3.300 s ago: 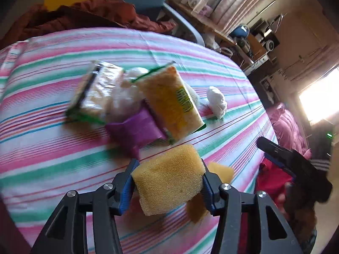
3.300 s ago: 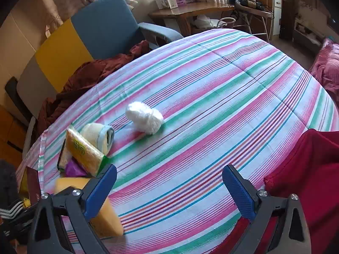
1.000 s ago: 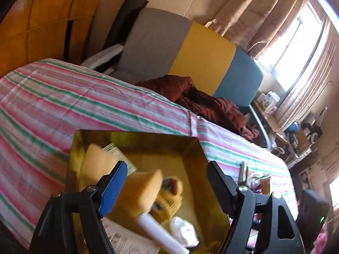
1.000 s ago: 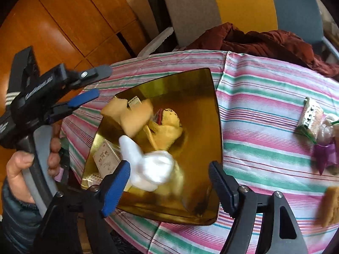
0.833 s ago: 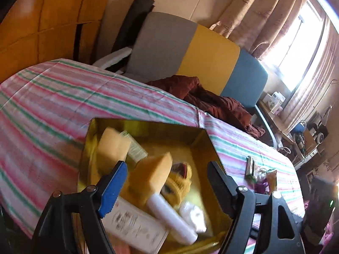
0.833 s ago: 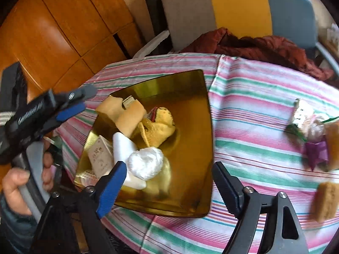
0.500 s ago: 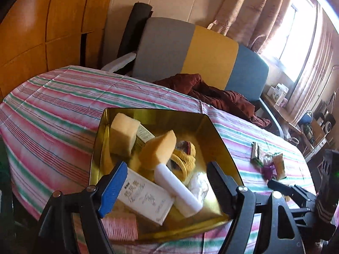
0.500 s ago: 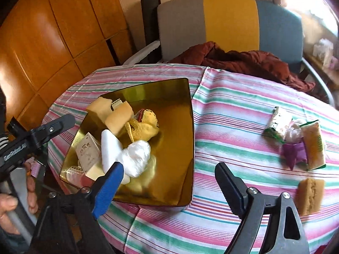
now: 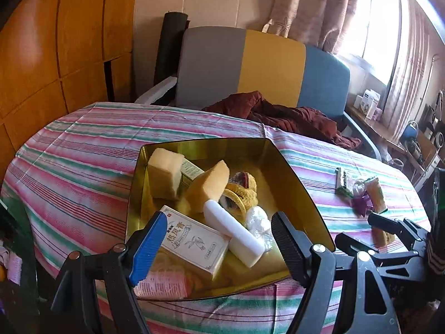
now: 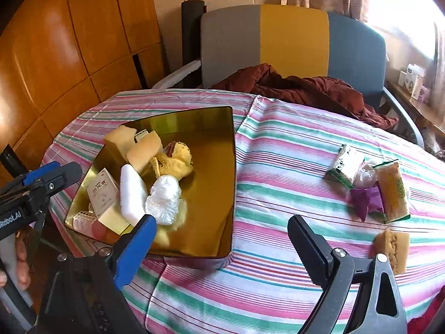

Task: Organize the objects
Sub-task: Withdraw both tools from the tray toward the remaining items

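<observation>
A gold tin tray [image 9: 289,167] [image 10: 217,172] on the striped table holds two yellow sponges [image 9: 164,172] [image 10: 144,147], a printed box [image 9: 194,242], a white block [image 9: 233,231] [image 10: 132,192], a white wrapped ball [image 10: 164,194] and a yellow knit item [image 10: 175,161]. My left gripper [image 9: 219,245] is open and empty, held back above the tray's near edge. My right gripper [image 10: 222,242] is open and empty above the tray's near right corner. On the table to the right lie snack packets [image 10: 389,192], a purple wrapper [image 10: 364,197] and a loose sponge [image 10: 392,247].
A grey, yellow and blue chair [image 10: 292,47] with a dark red cloth [image 10: 306,86] stands behind the table. Wood panelling [image 9: 55,55] fills the left. A side table with boxes [image 9: 370,105] stands at the far right by the window.
Both grippers let go of their loads into the tray: the sponge from the left, the white ball from the right. Both then drew back and up from the tray.
</observation>
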A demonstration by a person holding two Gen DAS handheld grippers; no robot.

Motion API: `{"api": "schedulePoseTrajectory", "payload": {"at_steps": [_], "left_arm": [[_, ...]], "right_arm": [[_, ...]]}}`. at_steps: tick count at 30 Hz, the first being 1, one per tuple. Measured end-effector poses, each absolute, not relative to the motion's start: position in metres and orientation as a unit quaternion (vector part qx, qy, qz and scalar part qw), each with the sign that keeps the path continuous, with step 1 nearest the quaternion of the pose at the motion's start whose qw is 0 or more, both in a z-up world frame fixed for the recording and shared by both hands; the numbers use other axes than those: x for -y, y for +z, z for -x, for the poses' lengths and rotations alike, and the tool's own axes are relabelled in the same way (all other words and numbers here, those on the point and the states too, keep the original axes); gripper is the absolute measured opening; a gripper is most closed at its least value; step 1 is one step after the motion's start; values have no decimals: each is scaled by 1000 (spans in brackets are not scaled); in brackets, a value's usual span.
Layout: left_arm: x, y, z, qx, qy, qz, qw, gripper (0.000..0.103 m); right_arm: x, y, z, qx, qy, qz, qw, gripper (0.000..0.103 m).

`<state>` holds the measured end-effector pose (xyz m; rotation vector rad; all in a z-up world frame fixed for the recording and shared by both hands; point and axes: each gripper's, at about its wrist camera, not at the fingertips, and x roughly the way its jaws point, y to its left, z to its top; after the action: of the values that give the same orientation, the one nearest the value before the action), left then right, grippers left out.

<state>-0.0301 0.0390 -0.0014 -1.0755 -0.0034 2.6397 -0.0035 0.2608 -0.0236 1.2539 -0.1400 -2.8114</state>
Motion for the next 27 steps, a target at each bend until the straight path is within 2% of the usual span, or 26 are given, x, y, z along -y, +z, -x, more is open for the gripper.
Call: {"api": "schedulePoseTrajectory", "payload": {"at_steps": [27], "left_arm": [[-107,-2,12,-74,894,387,212,79]], "right_arm": [[-391,-28,-19,93,-904,-404,-101,97]]}}
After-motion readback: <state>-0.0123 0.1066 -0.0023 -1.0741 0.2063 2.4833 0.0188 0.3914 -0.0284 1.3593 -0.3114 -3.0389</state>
